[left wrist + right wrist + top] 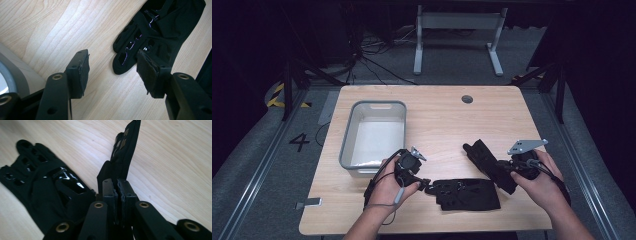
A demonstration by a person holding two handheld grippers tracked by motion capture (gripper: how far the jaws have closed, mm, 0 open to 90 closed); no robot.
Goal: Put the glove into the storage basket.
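Observation:
One black glove [469, 195] lies flat on the wooden table near its front edge; it also shows as the flat glove [155, 30] ahead of my left jaws and the flat glove [42, 182] left of my right jaws. My left gripper [426, 184] points at its fingertip end. That left gripper [112, 57] is open, and one pad hovers at the glove's edge without pinching it. A second black glove [484, 157] sticks out up and to the left from my right gripper [506, 171]. The right gripper [117, 182] is shut on this second glove [125, 152], which stands on edge above the jaws.
A grey plastic bin [347, 140] stands on the left half of the table, just behind my left hand; its rim [15, 72] is beside my left jaw. A round cable hole [467, 99] sits near the far edge. White table legs [457, 30] stand beyond.

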